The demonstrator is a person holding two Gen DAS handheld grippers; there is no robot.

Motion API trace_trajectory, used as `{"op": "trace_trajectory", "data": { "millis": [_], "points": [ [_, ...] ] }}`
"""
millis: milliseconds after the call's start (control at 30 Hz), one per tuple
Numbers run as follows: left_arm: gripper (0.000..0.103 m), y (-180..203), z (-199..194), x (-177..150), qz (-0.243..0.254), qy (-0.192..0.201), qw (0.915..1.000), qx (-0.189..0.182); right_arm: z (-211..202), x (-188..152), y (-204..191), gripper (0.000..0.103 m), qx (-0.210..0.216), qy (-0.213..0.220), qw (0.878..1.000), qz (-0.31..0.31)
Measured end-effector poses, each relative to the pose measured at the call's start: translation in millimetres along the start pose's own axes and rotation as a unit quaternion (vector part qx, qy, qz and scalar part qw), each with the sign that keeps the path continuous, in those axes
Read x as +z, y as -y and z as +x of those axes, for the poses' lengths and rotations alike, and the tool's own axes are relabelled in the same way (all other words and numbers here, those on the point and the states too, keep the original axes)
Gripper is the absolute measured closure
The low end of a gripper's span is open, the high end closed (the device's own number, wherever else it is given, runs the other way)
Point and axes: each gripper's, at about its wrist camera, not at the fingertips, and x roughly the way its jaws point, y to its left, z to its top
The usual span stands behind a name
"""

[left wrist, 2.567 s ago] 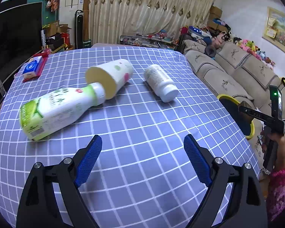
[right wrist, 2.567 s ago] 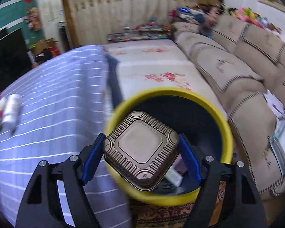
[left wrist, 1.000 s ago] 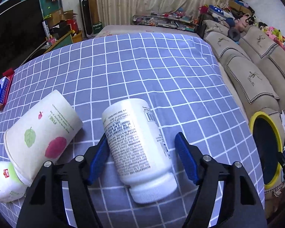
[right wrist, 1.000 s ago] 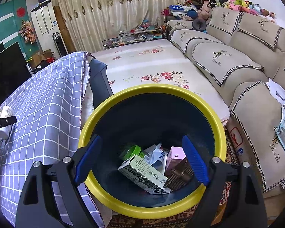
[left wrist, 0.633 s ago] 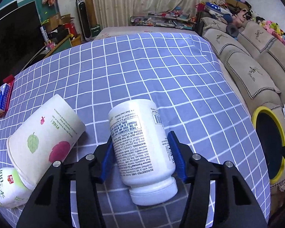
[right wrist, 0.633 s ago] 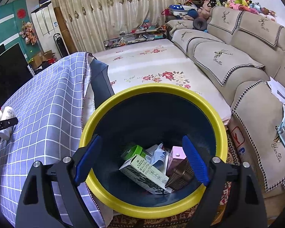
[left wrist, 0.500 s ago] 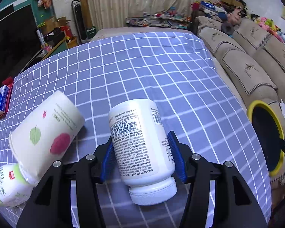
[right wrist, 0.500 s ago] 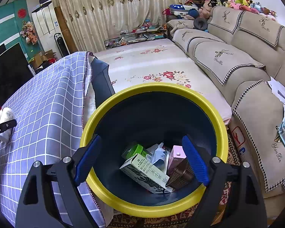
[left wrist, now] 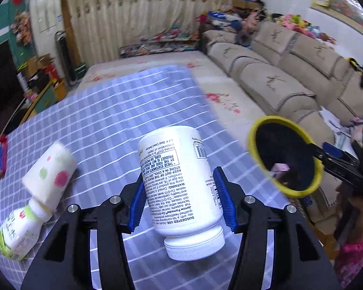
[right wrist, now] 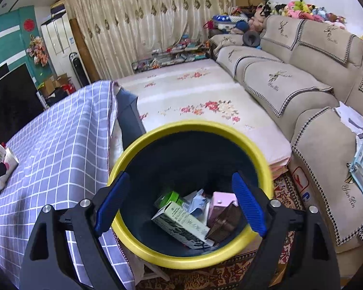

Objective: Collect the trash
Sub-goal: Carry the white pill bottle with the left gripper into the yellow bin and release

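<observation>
Going left to right across the left wrist view, the green-labelled drink bottle point(left wrist: 18, 235) and the spotted paper cup point(left wrist: 51, 172) are lying on the checked cloth of the bench point(left wrist: 104, 111), now sitting lower and further left in the frame than half a second ago, because the left hand-held gripper point(left wrist: 182, 203) is lifting the white supplement bottle point(left wrist: 179, 188) clear of the cloth, blue pads clamped on its sides, cap pointing back at the camera. The jaws have just been closing onto it, so the pick looks done and, by my reckoning, the carry toward the yellow-rimmed bin point(left wrist: 285, 159) at the right is beginning. Further right, the right hand-held gripper point(right wrist: 179, 204) is hanging over that bin with its pads standing apart and nothing between them. Count: one bottle held, one bottle and one cup waiting on the bench, one bin, roughly five pieces of trash point(right wrist: 184, 220) already inside, though the heap is too jumbled to be sure
</observation>
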Motion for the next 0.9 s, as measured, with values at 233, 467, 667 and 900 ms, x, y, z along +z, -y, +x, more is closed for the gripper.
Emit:
{"op": "trace_trajectory", "data": {
  "millis": [233,467,667,900],
  "points": [
    [0.050,67,22,28,0.054,-0.007,0.9962,-0.068,-39,5,29,0.021,-0.031,0.034,0.999,0.013],
    [0.050,147,84,50,0.110,-0.057,0.9845,-0.124,-57,0,58,0.021,-0.059,0.038,0.997,0.032],
    [0.050,194,142,57,0.129,-0.100,0.9774,-0.135,-64,-10,80,0.021,-0.076,0.033,0.995,0.055],
    [0.027,201,167,60,0.116,-0.098,0.9808,-0.123,-62,-16,86,0.021,-0.080,0.023,0.995,0.062]
  ]
}}
